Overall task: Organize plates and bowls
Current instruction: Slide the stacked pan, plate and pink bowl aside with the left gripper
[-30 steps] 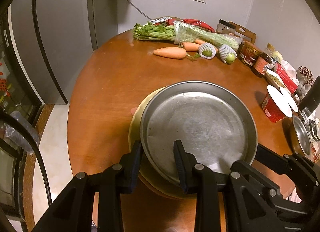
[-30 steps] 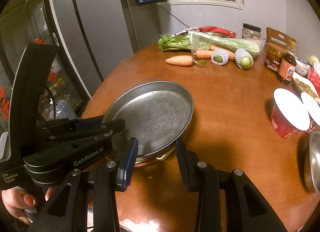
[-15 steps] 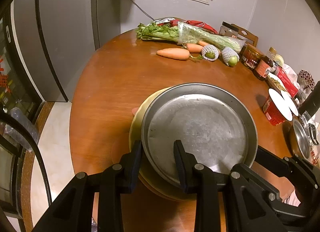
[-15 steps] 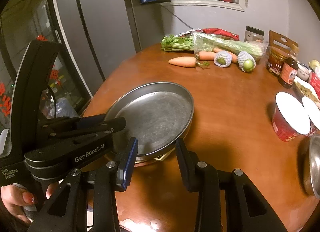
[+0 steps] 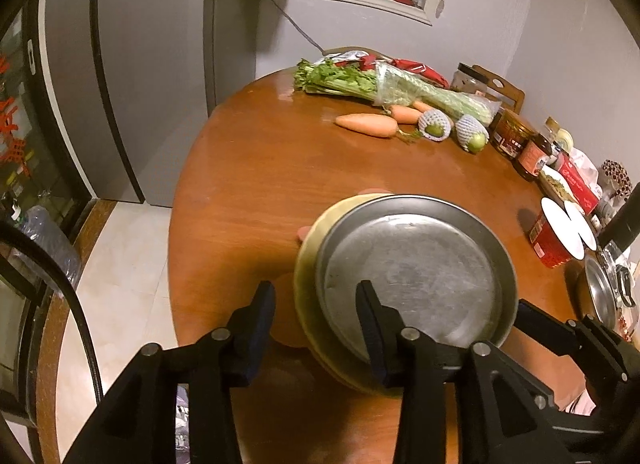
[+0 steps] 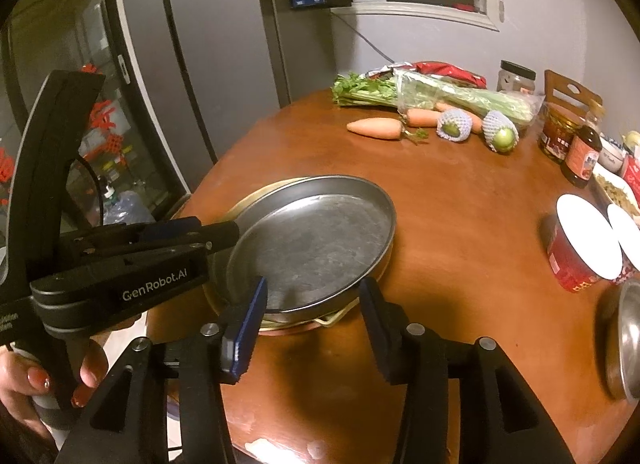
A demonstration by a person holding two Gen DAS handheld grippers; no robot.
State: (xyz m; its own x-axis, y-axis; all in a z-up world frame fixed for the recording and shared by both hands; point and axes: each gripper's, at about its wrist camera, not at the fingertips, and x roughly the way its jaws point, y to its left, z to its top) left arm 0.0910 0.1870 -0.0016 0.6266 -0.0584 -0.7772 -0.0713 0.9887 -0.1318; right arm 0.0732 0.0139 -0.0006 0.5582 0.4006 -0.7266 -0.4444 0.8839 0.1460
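Observation:
A round metal plate (image 5: 416,272) lies on top of a yellow plate (image 5: 310,264) and an orange-brown one beneath, stacked on the round wooden table (image 5: 260,184). My left gripper (image 5: 316,312) is open, its jaws straddling the stack's near-left rim without closing on it. In the right wrist view the metal plate (image 6: 316,240) sits just ahead of my open, empty right gripper (image 6: 312,304), and the left gripper's fingers (image 6: 216,232) reach the plate's left rim. A metal bowl (image 6: 628,340) sits at the far right.
Carrots (image 5: 366,124), celery (image 5: 384,84), two netted fruits (image 5: 434,126), jars and sauce bottles (image 5: 532,154) line the table's far side. A red lidded cup (image 6: 580,244) stands right of the stack. A fridge (image 5: 120,64) stands to the left, beyond the table edge.
My left gripper has drawn back and to the left; the plate stack now sits further right in its view. The right gripper has barely moved.

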